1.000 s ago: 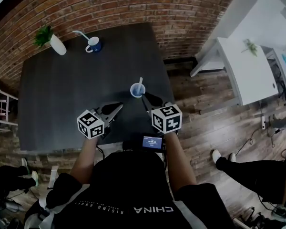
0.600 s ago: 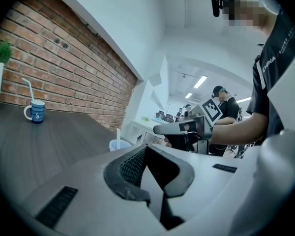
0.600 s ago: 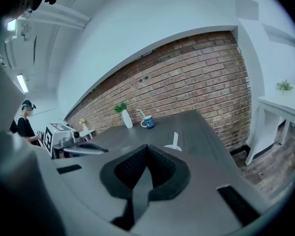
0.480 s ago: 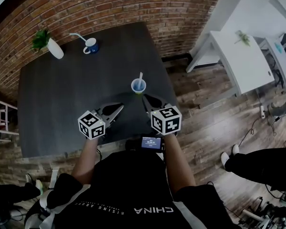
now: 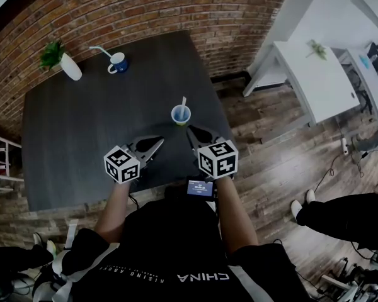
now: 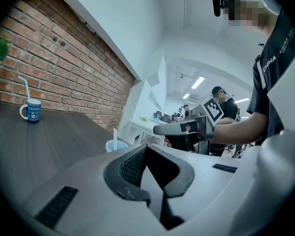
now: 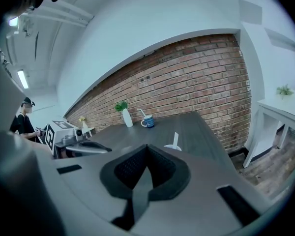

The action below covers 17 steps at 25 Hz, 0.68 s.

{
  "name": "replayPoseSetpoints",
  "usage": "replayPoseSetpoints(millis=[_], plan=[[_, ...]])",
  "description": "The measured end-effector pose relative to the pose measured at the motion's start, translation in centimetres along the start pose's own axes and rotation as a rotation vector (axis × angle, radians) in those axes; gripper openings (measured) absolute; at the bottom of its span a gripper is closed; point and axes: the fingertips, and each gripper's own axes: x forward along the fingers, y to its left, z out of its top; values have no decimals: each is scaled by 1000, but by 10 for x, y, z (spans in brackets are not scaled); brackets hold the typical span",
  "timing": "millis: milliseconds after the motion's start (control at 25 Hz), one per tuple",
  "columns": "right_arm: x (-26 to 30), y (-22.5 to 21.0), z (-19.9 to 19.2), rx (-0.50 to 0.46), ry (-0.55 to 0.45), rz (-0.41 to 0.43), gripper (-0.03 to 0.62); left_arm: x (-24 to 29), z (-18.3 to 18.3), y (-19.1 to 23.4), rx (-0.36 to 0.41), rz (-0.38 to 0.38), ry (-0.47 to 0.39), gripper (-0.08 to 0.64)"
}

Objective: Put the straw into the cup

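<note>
The thin white straw [image 5: 183, 102] stands in the pale blue plastic cup [image 5: 181, 116] just ahead of the right gripper [image 5: 191, 130], which like the left gripper [image 5: 159, 141] is pressed together and empty, so the task looks done.

Black short-sleeved T-shirt [image 5: 170, 244], white "CHINA" print across the chest. Small lit screen [image 5: 201, 188] at the front of the body. The left gripper [image 5: 157, 142] and right gripper [image 5: 191, 131] have pale grey shells and dark ribbed pads [image 6: 132, 165]. Each carries a black-and-white marker cube [image 5: 121, 164].
</note>
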Motion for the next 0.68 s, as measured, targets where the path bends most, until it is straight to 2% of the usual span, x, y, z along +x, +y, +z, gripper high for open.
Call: replayPoseSetpoints(millis=[680], plan=[[8,-3,7,-10,1,-3,5,4,1,10,4,1,20,2]])
